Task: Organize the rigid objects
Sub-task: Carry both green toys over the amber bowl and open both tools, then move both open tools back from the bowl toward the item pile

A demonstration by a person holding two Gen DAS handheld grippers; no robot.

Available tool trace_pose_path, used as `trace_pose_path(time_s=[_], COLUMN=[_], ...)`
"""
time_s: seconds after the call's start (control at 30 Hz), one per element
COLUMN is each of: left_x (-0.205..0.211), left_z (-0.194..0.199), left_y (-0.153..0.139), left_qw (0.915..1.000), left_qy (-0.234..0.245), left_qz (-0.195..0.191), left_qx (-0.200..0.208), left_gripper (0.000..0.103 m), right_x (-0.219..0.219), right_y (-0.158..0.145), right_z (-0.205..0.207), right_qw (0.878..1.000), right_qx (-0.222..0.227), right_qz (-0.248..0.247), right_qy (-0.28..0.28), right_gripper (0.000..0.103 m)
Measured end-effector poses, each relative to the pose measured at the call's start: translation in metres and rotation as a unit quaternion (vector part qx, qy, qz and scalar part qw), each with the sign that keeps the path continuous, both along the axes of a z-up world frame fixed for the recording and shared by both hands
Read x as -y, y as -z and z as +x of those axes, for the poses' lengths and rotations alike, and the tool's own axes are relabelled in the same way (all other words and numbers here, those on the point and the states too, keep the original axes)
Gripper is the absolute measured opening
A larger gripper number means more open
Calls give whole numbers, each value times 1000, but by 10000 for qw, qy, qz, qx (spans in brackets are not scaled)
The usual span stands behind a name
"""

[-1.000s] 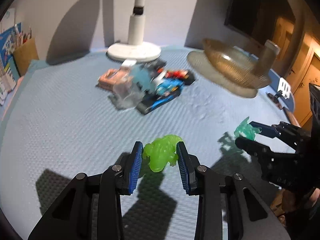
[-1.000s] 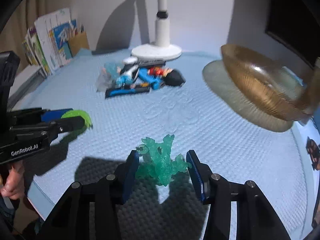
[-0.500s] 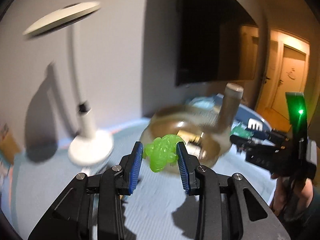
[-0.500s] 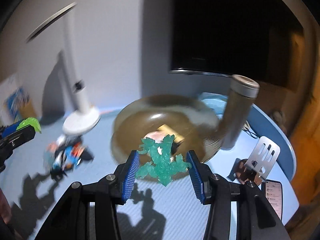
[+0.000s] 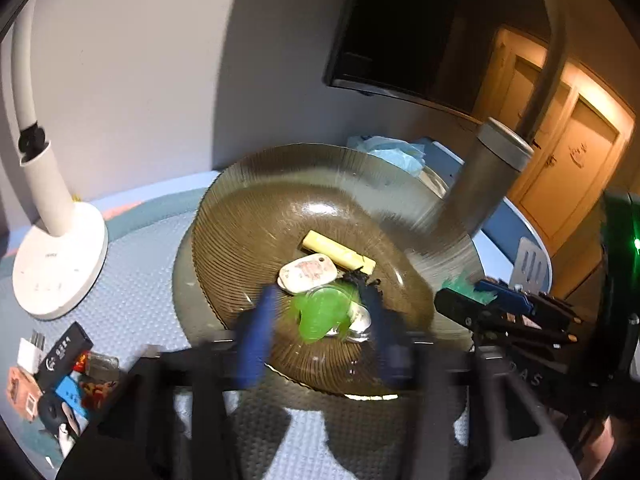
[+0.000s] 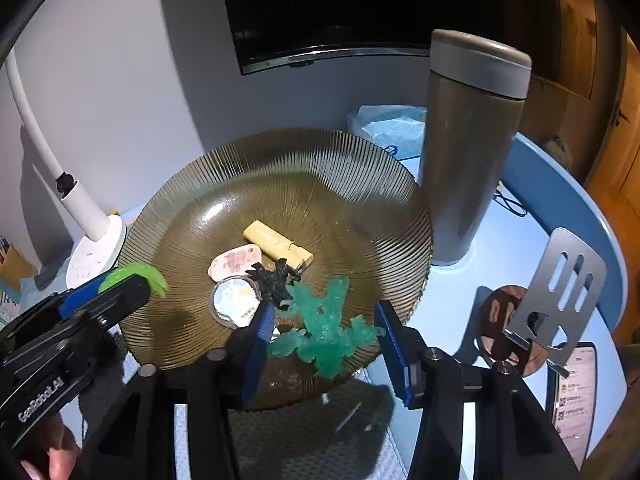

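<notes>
Both grippers hang over the ribbed brown glass bowl [image 6: 328, 184] on the blue desk [image 6: 532, 224]. The left gripper [image 5: 320, 316] has just been opening its jaws; they stand well apart, and the bright green toy [image 5: 320, 314] sits blurred between them without either pad pressing it, above the bowl's near side. The right gripper [image 6: 326, 336] has also been easing its jaws wider; the teal figure [image 6: 324, 332] is between them, and the pads look clear of it, over the bowl's near rim. Already lying in the bowl are a yellow lighter [image 6: 276, 244], a pinkish tag [image 6: 236, 262], a round badge [image 6: 234, 300] and a small black figure [image 6: 274, 280]. A grey flask [image 6: 468, 152] stands just beside the bowl.
</notes>
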State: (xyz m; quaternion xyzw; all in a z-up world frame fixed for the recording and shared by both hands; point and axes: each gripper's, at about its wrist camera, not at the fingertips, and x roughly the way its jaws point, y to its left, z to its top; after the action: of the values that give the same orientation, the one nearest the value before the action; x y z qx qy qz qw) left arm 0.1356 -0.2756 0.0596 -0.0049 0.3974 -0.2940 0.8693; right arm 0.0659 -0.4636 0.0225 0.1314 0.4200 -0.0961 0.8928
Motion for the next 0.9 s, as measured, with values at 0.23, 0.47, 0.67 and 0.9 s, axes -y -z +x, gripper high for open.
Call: trace_pose_path(time_s=[0.23,0.47,0.67,0.9], left_x=[-77,-195,-289,-324], left_z=[-27,-94,-125,-118], left_y=[-44,-69,-29,51], left_qw=[9970,9868,9692,9672], left_qy=[-424,-1296,-2362,-2521], left_qz=[-522,-512,78,301], left_qx=[382,830,686,-51], left_gripper=[87,87,90,90], right_x=[-7,-89,-179,-229], right_y=[-32,-73,-62,32], right_z=[-26,-52,-70,-52], right_qw=[9987,9900,9739,9680], right_qx=[500,985,1234,632], right_qz=[101,213,108,438], right_qy=[45,-991,-1905,-2391], right_gripper=[62,62,87,87])
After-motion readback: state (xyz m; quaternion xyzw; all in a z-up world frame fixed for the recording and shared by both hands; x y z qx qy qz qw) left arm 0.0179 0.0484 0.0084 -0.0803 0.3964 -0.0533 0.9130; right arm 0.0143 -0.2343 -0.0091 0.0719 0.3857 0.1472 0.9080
